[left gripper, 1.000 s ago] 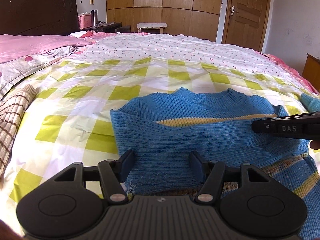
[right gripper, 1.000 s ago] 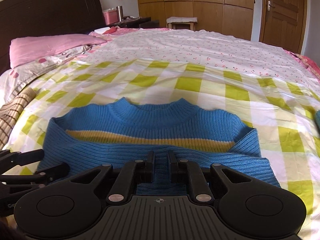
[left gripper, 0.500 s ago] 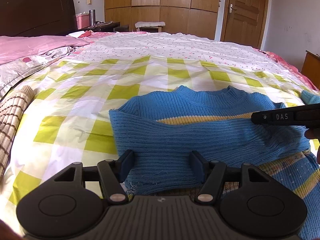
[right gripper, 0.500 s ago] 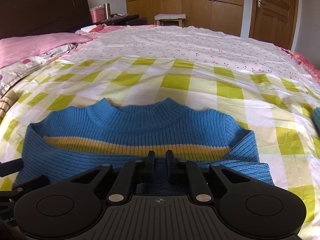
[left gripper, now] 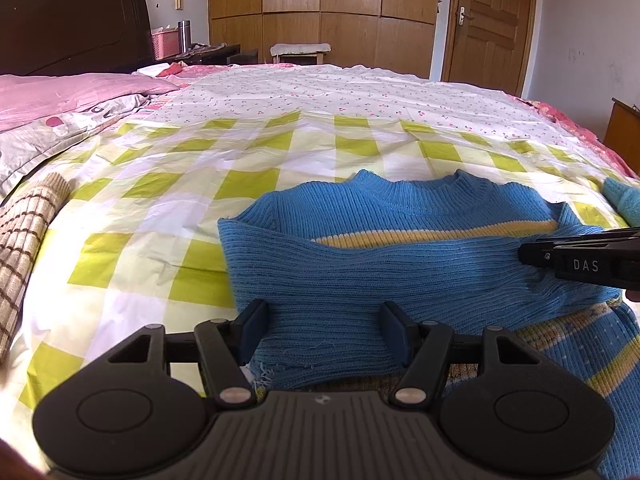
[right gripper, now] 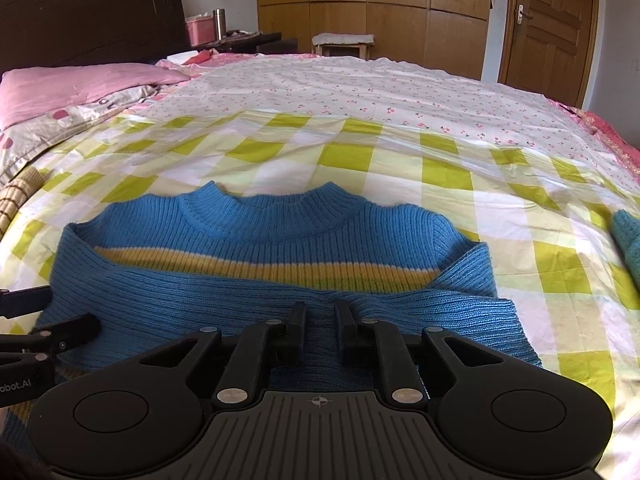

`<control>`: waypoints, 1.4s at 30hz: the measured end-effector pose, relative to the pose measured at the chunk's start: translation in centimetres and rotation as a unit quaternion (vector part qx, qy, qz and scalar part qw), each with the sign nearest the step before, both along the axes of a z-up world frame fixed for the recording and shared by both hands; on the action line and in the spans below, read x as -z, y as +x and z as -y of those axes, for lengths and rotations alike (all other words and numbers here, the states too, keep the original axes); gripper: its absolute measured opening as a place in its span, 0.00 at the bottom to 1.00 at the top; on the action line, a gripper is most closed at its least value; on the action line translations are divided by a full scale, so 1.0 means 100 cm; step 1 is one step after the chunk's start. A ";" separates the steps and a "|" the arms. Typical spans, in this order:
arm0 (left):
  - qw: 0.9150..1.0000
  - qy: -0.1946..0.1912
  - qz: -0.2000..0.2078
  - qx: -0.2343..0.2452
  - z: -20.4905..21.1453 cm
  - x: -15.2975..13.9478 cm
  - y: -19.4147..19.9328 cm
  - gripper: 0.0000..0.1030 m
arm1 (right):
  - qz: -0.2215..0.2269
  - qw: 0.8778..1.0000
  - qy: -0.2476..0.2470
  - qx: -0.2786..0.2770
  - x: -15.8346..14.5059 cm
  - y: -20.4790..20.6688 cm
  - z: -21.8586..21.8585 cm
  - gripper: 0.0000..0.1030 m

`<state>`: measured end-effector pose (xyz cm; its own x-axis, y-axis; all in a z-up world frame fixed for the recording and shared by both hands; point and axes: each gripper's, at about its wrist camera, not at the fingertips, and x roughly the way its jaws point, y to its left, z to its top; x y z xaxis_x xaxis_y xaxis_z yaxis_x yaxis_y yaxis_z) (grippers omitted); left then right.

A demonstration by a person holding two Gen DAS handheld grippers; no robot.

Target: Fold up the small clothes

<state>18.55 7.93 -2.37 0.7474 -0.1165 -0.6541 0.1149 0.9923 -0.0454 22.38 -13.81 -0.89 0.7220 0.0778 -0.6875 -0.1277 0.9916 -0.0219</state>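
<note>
A small blue knit sweater (left gripper: 400, 232) with a yellow chest stripe lies on the green-checked bedsheet (left gripper: 168, 208), collar away from me. Both sleeves are folded across the chest. My left gripper (left gripper: 323, 330) is open, its fingers either side of the sleeve cuff (left gripper: 328, 340) at the near edge. My right gripper (right gripper: 320, 330) has its fingers nearly together, with a fold of the sweater's sleeve (right gripper: 320, 344) between them. It also shows from the side in the left wrist view (left gripper: 532, 254). The sweater fills the middle of the right wrist view (right gripper: 264, 232).
A brown checked cloth (left gripper: 24, 232) lies at the left bed edge. A teal knit item (right gripper: 628, 236) lies at the right. Pink pillows (left gripper: 60, 92) and a dark headboard (left gripper: 72, 16) are at the far left. Wardrobes and a door stand beyond the bed.
The right gripper has moved forward and a little right over the sweater, still closed on the sleeve fold. The left gripper has stayed open around the cuff, barely moving.
</note>
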 end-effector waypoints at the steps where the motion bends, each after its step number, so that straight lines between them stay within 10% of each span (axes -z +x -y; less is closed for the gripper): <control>1: 1.000 0.000 0.000 0.000 0.000 0.000 0.000 0.66 | 0.000 1.000 0.000 0.000 0.000 0.000 0.000 0.15; 42: 1.000 0.019 0.008 0.004 0.006 0.003 -0.004 0.67 | 0.010 0.999 -0.030 -0.006 -0.004 -0.011 -0.007 0.20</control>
<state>18.18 7.28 -2.67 0.7574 -0.0978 -0.6456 0.1228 0.9924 -0.0063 21.32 -13.11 -0.49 0.7354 0.0446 -0.6762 -0.1381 0.9868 -0.0850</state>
